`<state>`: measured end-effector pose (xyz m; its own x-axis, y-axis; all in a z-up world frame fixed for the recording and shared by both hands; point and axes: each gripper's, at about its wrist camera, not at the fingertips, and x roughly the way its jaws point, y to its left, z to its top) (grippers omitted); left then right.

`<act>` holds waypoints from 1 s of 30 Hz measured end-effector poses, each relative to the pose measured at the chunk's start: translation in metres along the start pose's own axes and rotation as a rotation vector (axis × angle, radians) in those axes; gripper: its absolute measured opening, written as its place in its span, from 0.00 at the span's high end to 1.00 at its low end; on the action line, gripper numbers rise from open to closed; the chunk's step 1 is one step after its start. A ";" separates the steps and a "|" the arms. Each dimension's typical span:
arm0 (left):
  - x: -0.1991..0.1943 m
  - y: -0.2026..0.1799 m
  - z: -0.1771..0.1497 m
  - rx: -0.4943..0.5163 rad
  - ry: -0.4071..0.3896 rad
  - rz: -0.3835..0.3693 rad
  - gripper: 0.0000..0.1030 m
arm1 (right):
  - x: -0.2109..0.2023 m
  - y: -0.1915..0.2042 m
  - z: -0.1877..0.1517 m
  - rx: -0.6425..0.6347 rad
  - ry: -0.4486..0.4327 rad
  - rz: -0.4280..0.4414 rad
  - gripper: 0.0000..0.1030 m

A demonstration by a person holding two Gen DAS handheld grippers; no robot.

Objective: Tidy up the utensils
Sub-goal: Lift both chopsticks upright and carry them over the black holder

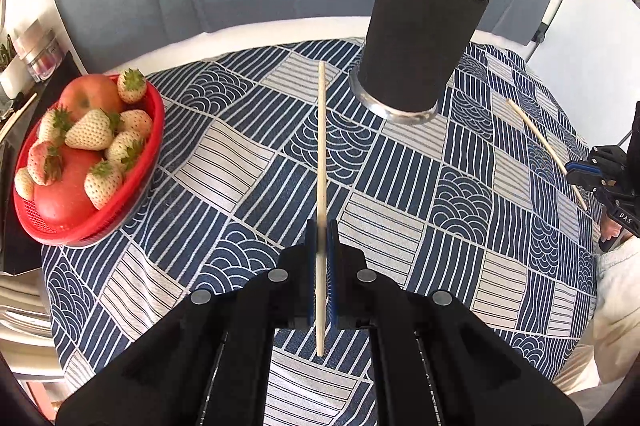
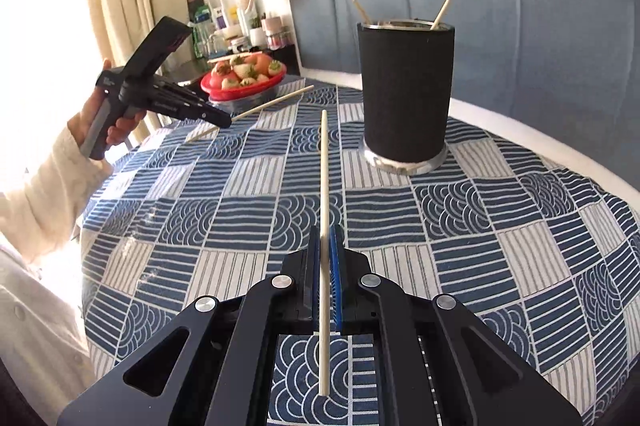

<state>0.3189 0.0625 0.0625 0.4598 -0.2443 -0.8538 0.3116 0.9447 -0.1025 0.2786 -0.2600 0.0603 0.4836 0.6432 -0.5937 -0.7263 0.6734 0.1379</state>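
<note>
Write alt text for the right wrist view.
The right claw is shut on a wooden chopstick above a blue patterned tablecloth. Ahead stands a black cup with two chopsticks in it. At left, the left claw grips another chopstick before a red fruit basket.

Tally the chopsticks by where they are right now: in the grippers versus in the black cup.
Held in left gripper: 1 chopstick
Held in right gripper: 1 chopstick
Standing in the black cup: 2 chopsticks
Total: 4
</note>
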 end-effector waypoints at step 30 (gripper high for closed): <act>-0.084 -0.024 0.081 0.052 -0.386 0.023 0.95 | -0.036 -0.033 0.106 0.105 -0.385 -0.022 0.95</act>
<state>0.3397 0.0433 0.1782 0.7434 -0.2965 -0.5995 0.3343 0.9411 -0.0509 0.3370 -0.2669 0.1610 0.6608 0.7043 -0.2594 -0.6694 0.7094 0.2205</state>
